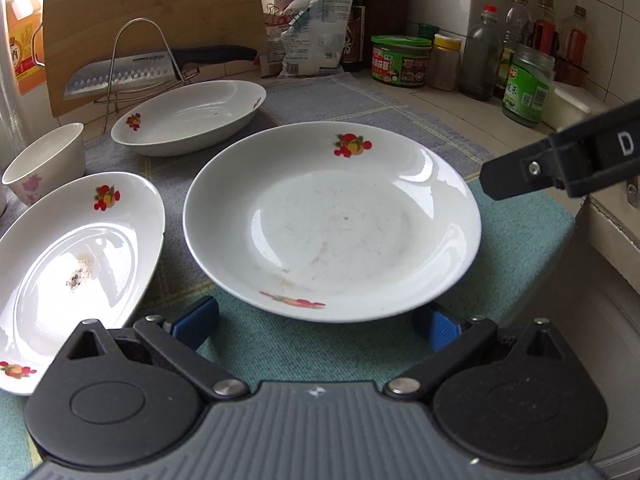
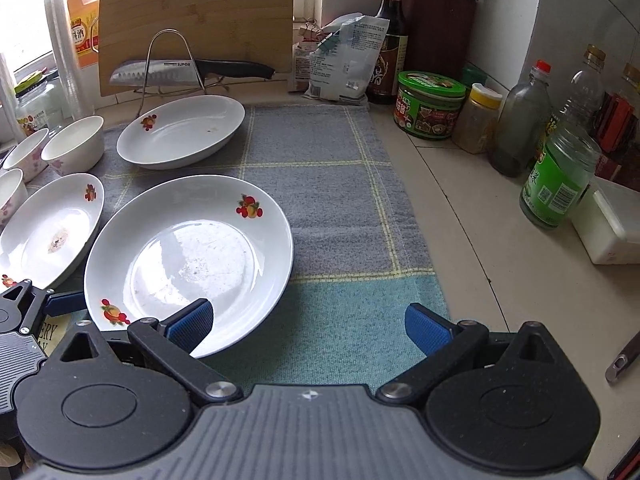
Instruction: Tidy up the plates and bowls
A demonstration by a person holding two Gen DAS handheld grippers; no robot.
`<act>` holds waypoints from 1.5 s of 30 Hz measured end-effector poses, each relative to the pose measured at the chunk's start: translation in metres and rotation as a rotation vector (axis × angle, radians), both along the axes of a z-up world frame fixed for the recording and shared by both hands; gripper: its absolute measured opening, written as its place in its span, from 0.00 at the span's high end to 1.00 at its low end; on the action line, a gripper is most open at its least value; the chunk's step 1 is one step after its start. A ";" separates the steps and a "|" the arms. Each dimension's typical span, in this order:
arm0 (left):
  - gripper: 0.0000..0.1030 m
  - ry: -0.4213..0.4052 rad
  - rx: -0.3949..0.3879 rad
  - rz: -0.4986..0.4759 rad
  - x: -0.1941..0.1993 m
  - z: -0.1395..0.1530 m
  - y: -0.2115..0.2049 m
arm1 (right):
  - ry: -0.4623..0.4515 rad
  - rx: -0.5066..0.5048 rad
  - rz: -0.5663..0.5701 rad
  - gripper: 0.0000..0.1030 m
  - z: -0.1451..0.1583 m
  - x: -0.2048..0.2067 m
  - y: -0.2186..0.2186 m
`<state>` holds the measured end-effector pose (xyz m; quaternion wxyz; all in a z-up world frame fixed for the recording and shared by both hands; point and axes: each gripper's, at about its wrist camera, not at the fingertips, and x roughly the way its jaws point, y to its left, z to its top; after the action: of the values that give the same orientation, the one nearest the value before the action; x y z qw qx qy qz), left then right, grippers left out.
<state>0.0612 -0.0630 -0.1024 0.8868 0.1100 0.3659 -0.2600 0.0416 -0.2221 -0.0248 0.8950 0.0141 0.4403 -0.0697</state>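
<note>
On the mat (image 1: 320, 352), the left gripper (image 1: 316, 322) had wide, empty jaws at the near rim of the big round plate (image 1: 332, 220). It looked hard, slippery and breakable; best pinched by its rim. The right gripper (image 2: 308, 326) was wide too.

The right gripper (image 2: 308, 326) hangs with jaws wide apart over the teal near end of a cloth (image 2: 332, 200), its left finger overlapping the near rim of a round plate (image 2: 188, 256). Two oval dishes lie farther left.
</note>
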 end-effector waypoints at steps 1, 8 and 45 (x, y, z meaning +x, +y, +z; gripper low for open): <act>0.01 -0.006 -0.003 -0.004 0.001 0.000 0.000 | 0.004 0.000 0.006 0.00 -0.001 0.002 0.000; 0.00 -0.009 -0.004 -0.006 0.005 -0.001 -0.003 | 0.042 0.050 0.101 0.00 -0.016 0.040 -0.010; 0.00 -0.051 -0.029 -0.057 0.002 -0.004 -0.001 | 0.154 0.077 0.560 0.00 -0.057 0.119 -0.008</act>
<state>0.0632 -0.0645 -0.1064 0.8896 0.1143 0.3360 -0.2877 0.1602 -0.2304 -0.0819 0.8421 -0.0792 0.4963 0.1957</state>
